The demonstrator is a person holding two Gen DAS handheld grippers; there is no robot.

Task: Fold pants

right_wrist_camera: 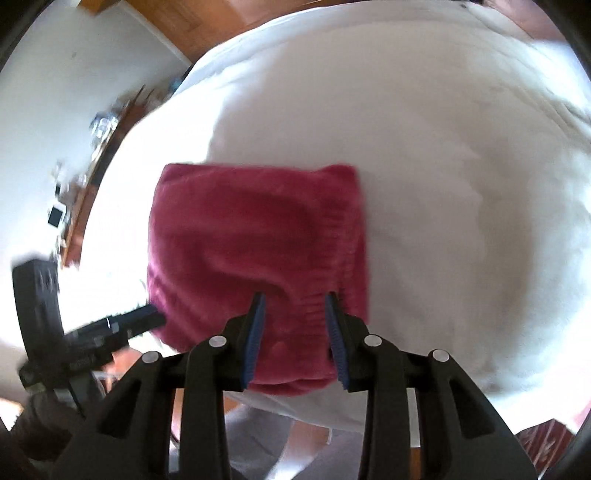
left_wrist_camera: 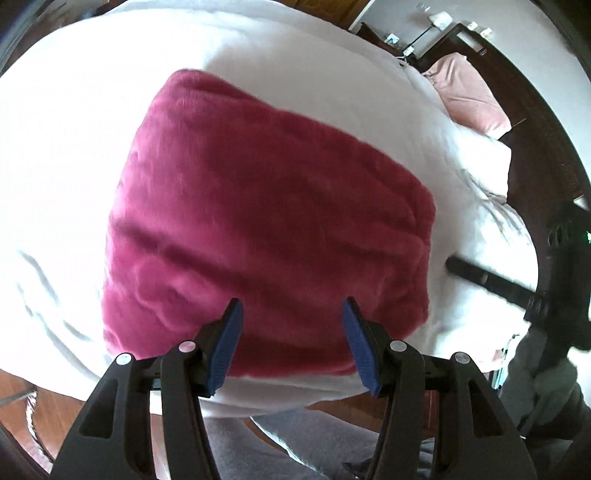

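The magenta fleece pants [left_wrist_camera: 266,229] lie folded into a thick rectangle on the white bed cover [left_wrist_camera: 92,166]. My left gripper [left_wrist_camera: 291,306] is open and empty, held above the near edge of the pants. My right gripper [right_wrist_camera: 295,299] is open and empty, above the near part of the pants [right_wrist_camera: 255,240], close to the ribbed waistband [right_wrist_camera: 343,229]. The right gripper also shows in the left wrist view [left_wrist_camera: 448,264], its tip beside the pants' right edge. The left gripper shows in the right wrist view [right_wrist_camera: 160,318], its tip at the pants' left edge.
A pink pillow [left_wrist_camera: 469,92] and a white pillow [left_wrist_camera: 484,166] lie at the bed's far right. Wooden floor [right_wrist_camera: 207,22] shows beyond the bed. A wooden shelf with small items [right_wrist_camera: 92,147] runs along the left. My grey-trousered legs [left_wrist_camera: 295,443] stand at the bed's near edge.
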